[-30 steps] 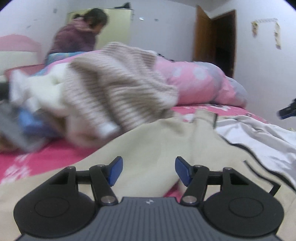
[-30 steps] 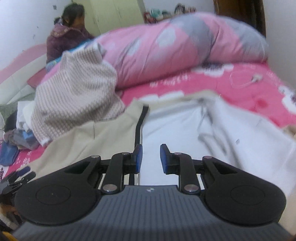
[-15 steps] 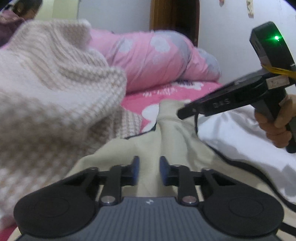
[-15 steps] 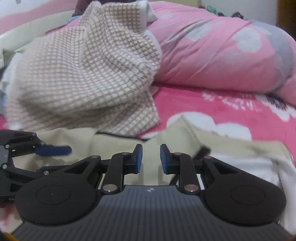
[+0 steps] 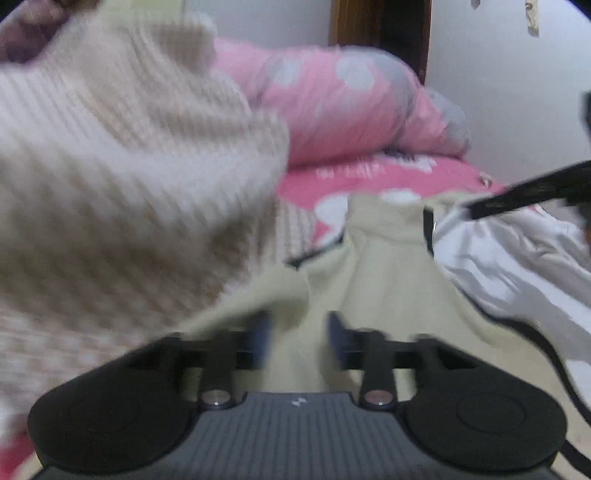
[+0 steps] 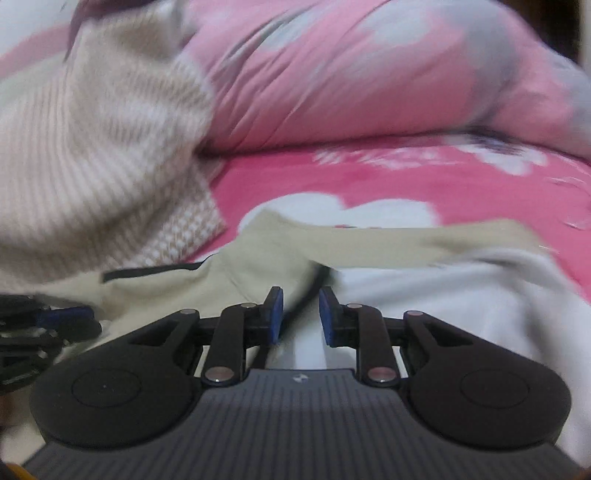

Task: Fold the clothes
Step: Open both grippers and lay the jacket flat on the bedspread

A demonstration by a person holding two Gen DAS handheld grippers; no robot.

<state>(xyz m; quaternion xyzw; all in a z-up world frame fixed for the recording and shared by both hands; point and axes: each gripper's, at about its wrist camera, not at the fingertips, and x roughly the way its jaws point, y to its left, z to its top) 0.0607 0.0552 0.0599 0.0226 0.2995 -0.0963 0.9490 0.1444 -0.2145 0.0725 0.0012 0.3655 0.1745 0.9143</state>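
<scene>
A beige jacket (image 5: 384,266) with black trim and a white lining (image 5: 517,266) lies spread on the bed. My left gripper (image 5: 297,338) is blurred and low over the beige cloth. Its jaws are opening, and a ridge of the cloth stands in the gap without being pressed. My right gripper (image 6: 301,317) hovers where the beige side meets the white lining (image 6: 461,295). It stands narrowly open over the black trim, gripping nothing. The right gripper's tip (image 5: 480,206) shows over the jacket's far edge in the left wrist view. The left gripper (image 6: 66,314) shows at the left edge of the right wrist view.
A heap of checked beige knitwear (image 5: 122,177) rises close on the left and touches the jacket. A rolled pink quilt (image 6: 369,74) lies across the back of the pink flowered sheet (image 6: 388,177). A person in purple (image 5: 26,33) sits far left. A dark doorway (image 5: 380,26) is behind.
Both grippers travelled up the jacket to its far end beside the knit heap. The left jaws closed to a narrow gap, then spread wider. The right gripper sank closer to the cloth.
</scene>
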